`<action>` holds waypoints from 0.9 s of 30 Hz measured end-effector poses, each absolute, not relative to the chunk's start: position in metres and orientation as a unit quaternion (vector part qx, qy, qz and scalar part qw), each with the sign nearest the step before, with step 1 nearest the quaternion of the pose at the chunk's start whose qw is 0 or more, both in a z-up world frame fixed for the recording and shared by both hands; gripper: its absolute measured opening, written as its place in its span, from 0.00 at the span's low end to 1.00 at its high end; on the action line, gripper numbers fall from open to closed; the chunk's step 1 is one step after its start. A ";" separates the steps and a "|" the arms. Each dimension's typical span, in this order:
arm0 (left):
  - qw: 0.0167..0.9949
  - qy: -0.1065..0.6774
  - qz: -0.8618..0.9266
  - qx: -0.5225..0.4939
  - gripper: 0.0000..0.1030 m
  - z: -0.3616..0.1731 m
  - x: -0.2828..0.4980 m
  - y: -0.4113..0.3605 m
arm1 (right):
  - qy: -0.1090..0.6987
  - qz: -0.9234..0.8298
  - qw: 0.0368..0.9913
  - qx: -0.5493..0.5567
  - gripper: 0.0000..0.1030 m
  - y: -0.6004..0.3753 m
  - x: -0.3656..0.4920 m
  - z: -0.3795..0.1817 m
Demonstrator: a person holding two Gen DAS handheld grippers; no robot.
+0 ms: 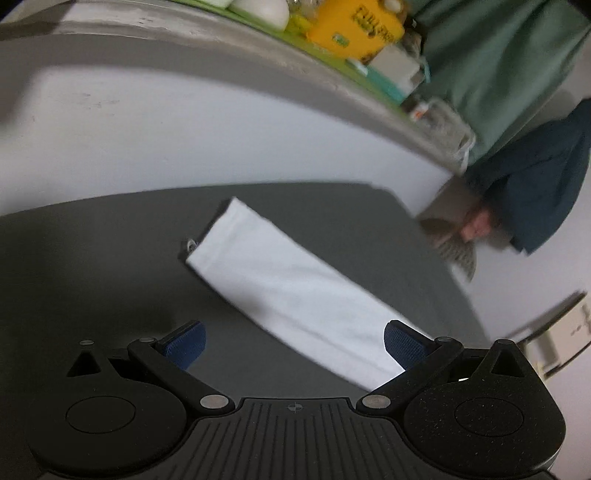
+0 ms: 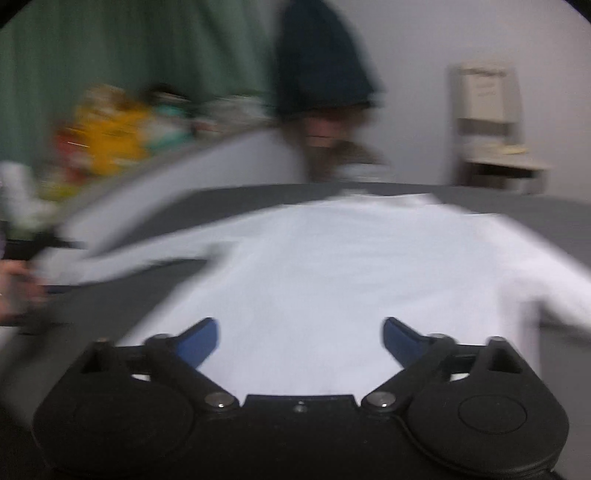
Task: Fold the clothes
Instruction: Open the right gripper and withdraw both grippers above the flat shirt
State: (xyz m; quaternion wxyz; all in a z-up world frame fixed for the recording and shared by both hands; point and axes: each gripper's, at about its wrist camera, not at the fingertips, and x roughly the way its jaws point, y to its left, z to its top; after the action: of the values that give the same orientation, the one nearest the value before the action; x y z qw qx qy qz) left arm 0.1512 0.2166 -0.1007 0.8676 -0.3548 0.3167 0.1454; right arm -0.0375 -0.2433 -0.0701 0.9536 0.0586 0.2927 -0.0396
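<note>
While the left wrist view takes in only one long white sleeve [image 1: 291, 291] lying flat and diagonal across the dark grey surface [image 1: 92, 266], the right wrist view shows the whole white garment [image 2: 347, 280] spread flat: body in the centre, one sleeve [image 2: 140, 251] running out to the left, the other to the right edge. Left gripper [image 1: 293, 345]: jaws wide apart, blue pads [image 1: 186, 347] bare; the right-hand pad sits over the near end of the sleeve, w/ nothing pinched between the two. Right gripper [image 2: 300, 338]: jaws likewise spread, hovering over the garment's near hem, nothing held. Right view is heavily motion-blurred; at its far left edge a hand [image 2: 14, 280] shows near the sleeve tip, contact not resolvable.

Surface & room: grey cover ends against a white panel [image 1: 184, 140] topped by a ledge [image 1: 258, 48]; pale wall [image 2: 424, 74] beyond. Green curtain [image 1: 495, 66] hangs behind the ledge, a dark blue garment [image 1: 535, 177] beside it. A beige cabinet [image 2: 487, 122] stands vs. the wall at far right of the right view.

Containers: ledge carries a yellow packet [image 1: 354, 29], a white rounded object [image 1: 262, 11] & small boxes [image 1: 399, 66]; contents not legible.
</note>
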 end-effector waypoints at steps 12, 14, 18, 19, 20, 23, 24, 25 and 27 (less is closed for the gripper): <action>0.928 0.324 -0.181 0.024 1.00 0.026 0.053 -0.025 | 0.289 -0.206 0.930 0.097 1.00 -0.263 -0.111 0.007; 0.922 0.328 -0.205 0.032 1.00 0.039 0.032 -0.037 | 0.282 -0.203 0.930 0.120 1.00 -0.257 -0.137 0.019; 0.924 0.323 -0.203 0.020 1.00 0.053 0.001 -0.031 | 0.272 -0.172 0.938 0.131 1.00 -0.253 -0.169 0.027; 0.927 0.324 -0.188 0.021 1.00 0.055 -0.003 -0.027 | 0.270 -0.165 0.939 0.133 1.00 -0.252 -0.176 0.029; 0.929 0.328 -0.169 0.016 1.00 0.056 -0.001 -0.018 | 0.268 -0.155 0.941 0.135 1.00 -0.251 -0.183 0.031; 0.929 0.348 -0.126 -0.027 1.00 0.056 0.007 0.021 | 0.281 -0.123 0.942 0.135 1.00 -0.253 -0.179 0.032; 0.928 0.352 -0.114 -0.035 1.00 0.055 0.008 0.033 | 0.289 -0.117 0.940 0.135 1.00 -0.254 -0.175 0.031; 0.929 0.355 -0.100 -0.037 1.00 0.059 0.014 0.045 | 0.299 -0.108 0.939 0.133 1.00 -0.255 -0.169 0.031; 0.928 0.363 -0.071 -0.039 1.00 0.056 0.028 0.062 | 0.321 -0.098 0.934 0.125 1.00 -0.254 -0.157 0.026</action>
State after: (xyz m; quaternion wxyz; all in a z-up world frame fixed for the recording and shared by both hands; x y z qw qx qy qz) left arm 0.0279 0.0619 0.0564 0.9283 -0.0391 0.3628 -0.0713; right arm -0.1574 -0.2541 0.0264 0.9339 0.1246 0.3206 -0.0977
